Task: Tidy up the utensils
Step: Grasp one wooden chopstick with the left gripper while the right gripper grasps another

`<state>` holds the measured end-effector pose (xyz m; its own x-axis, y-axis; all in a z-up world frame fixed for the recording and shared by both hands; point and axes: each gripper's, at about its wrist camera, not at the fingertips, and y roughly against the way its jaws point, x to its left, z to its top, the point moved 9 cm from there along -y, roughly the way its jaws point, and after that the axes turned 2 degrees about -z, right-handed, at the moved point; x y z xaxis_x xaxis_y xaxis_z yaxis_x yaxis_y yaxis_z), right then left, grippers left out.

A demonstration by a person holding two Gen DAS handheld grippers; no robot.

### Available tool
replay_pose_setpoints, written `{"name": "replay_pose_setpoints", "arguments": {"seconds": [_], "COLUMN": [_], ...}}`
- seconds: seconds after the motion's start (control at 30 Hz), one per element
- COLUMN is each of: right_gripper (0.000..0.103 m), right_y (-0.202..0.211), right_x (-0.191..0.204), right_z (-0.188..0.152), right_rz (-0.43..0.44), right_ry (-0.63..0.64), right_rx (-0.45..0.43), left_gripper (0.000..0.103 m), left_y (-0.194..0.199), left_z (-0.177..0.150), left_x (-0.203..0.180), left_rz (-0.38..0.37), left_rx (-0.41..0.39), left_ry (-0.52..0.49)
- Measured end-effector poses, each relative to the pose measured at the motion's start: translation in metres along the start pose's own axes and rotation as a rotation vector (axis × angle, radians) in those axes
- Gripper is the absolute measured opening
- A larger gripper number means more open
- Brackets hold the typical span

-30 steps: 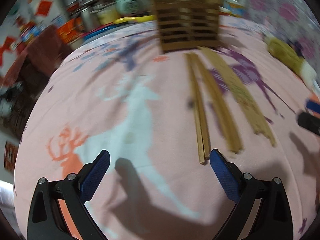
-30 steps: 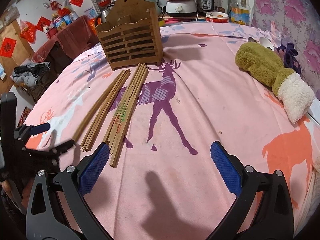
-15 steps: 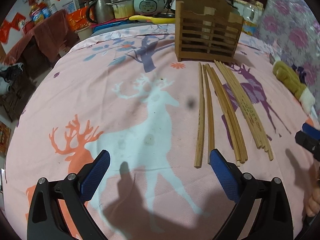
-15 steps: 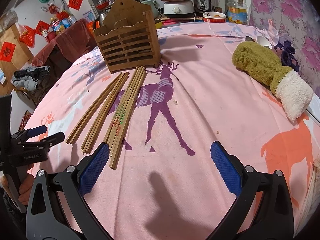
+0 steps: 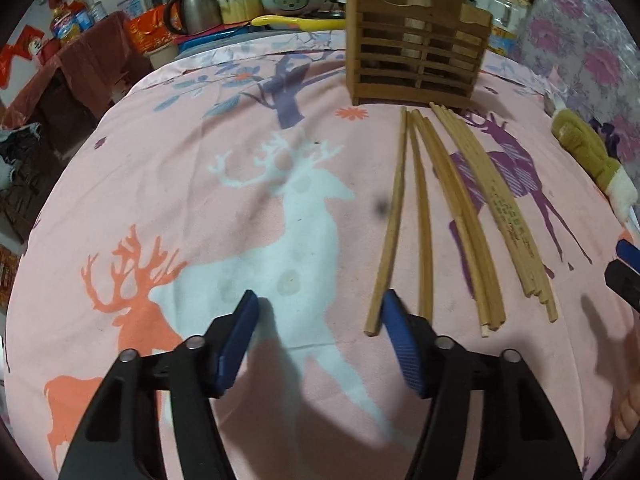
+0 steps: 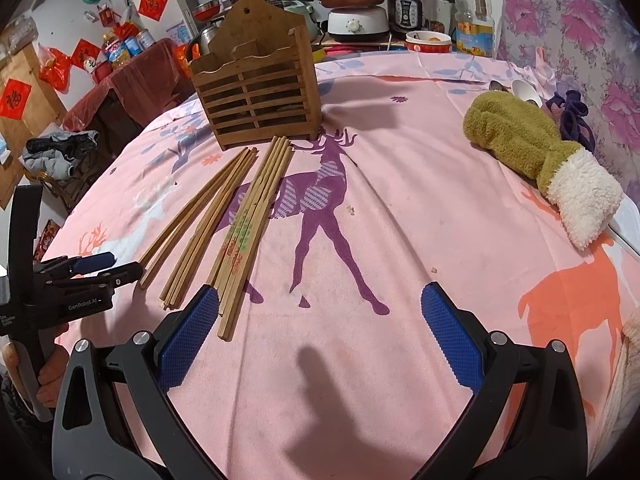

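Note:
Several wooden chopsticks [image 5: 444,208] lie fanned on the pink deer-print tablecloth [image 5: 200,184]; they also show in the right wrist view [image 6: 236,224]. A slatted wooden utensil holder [image 5: 416,44] stands upright at their far ends, also in the right wrist view [image 6: 260,92]. My left gripper [image 5: 320,304] is open but narrowed, empty, with its right fingertip just beside the near end of the leftmost chopstick [image 5: 390,232]. My right gripper [image 6: 320,300] is wide open and empty, its left finger beside the near ends of the chopsticks.
An olive and white mitten [image 6: 536,160] lies at the table's right edge, with spoons [image 6: 520,90] behind it. Rice cookers, a pan, bottles and a kettle crowd the counter behind the table [image 6: 400,8]. The left gripper shows at the left of the right wrist view [image 6: 92,268].
My left gripper's jaws have narrowed from wide open and it has moved closer to the near end of the leftmost chopstick. My right gripper has hardly moved.

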<state>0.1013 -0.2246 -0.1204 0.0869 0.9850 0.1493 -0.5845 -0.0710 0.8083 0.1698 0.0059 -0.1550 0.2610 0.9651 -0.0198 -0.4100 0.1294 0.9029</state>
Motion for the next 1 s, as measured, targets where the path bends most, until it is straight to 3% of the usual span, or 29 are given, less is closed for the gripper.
{"name": "replay_pose_setpoints", "arguments": {"seconds": [0.1, 0.17, 0.23, 0.33, 0.4, 0.5, 0.57, 0.73, 0.8, 0.9, 1.0], "right_gripper": [0.097, 0.097, 0.097, 0.096, 0.092, 0.08, 0.072, 0.069, 0.064, 0.054, 0.037], "right_y": [0.0, 0.0, 0.001, 0.001, -0.001, -0.008, -0.012, -0.017, -0.022, -0.025, -0.027], "right_x": [0.001, 0.002, 0.002, 0.006, 0.011, 0.022, 0.03, 0.065, 0.072, 0.065, 0.039], "right_z": [0.0, 0.0, -0.001, -0.001, -0.004, -0.011, -0.017, -0.037, -0.041, -0.034, -0.023], "right_rz": [-0.006, -0.007, -0.008, 0.005, 0.025, 0.05, 0.057, 0.051, -0.001, -0.04, -0.08], "right_ry": [0.009, 0.015, 0.02, 0.034, 0.051, 0.091, 0.132, 0.321, 0.388, 0.368, 0.263], "right_rx": [-0.002, -0.004, -0.008, -0.008, 0.002, 0.041, 0.065, 0.091, 0.087, 0.071, 0.072], "left_gripper": [0.037, 0.007, 0.007, 0.007, 0.007, 0.008, 0.008, 0.008, 0.008, 0.01, 0.021], "left_y": [0.002, 0.004, 0.004, 0.008, 0.009, 0.008, 0.008, 0.009, 0.009, 0.008, 0.009], "left_z": [-0.001, -0.003, -0.004, -0.006, -0.008, -0.008, -0.008, -0.008, -0.008, -0.008, -0.008], "left_x": [-0.015, -0.026, -0.026, -0.006, 0.011, 0.02, 0.018, 0.016, 0.015, 0.015, 0.015], "left_rz": [-0.014, -0.047, -0.039, -0.034, -0.034, -0.097, -0.079, -0.045, -0.045, -0.043, -0.049], "left_rx": [-0.016, -0.019, -0.022, -0.018, -0.012, 0.002, -0.001, -0.007, -0.006, -0.007, -0.008], "left_ry": [-0.057, -0.091, -0.095, -0.007, 0.059, 0.123, 0.11, 0.082, 0.082, 0.078, 0.076]}}
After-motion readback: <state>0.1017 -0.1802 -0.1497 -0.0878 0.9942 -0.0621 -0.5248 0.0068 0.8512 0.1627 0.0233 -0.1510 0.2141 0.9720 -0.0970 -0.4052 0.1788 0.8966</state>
